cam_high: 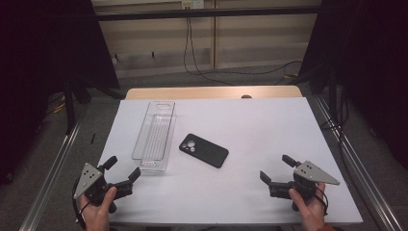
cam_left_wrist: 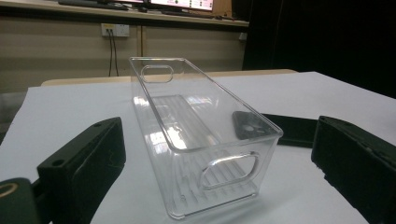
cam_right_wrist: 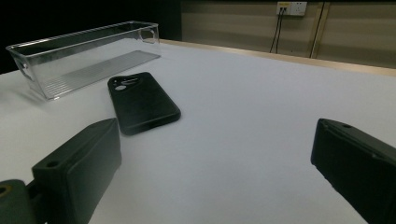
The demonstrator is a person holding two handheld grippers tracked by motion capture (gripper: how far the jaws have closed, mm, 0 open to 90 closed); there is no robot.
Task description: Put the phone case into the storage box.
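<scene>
While both grippers rest, we see a phone case [cam_high: 203,150] beside a clear bin [cam_high: 155,135].
Left gripper [cam_high: 123,172] and right gripper [cam_high: 278,169]: jaws wide (nothing held), low over the desk [cam_high: 260,125].

Colours and patterns recorded. A white matte table sheet [cam_high: 250,125] is seen laid over a light wooden tabletop [cam_high: 211,92], whose tan edge is exposed at the far side. A clear, colourless plastic bin [cam_high: 155,135] is noted; its floor is marked with fine parallel ridges, and pale reflections are carried on its walls. A matte black phone case [cam_high: 204,150] is observed, faintly textured, with lighter grey camera rings at one end. The left gripper [cam_high: 122,174] and the right gripper [cam_high: 278,169] are both black-jawed, each topped with a grey triangular plate dotted with small dark holes. Beige wall panelling and black cables are seen behind.
</scene>
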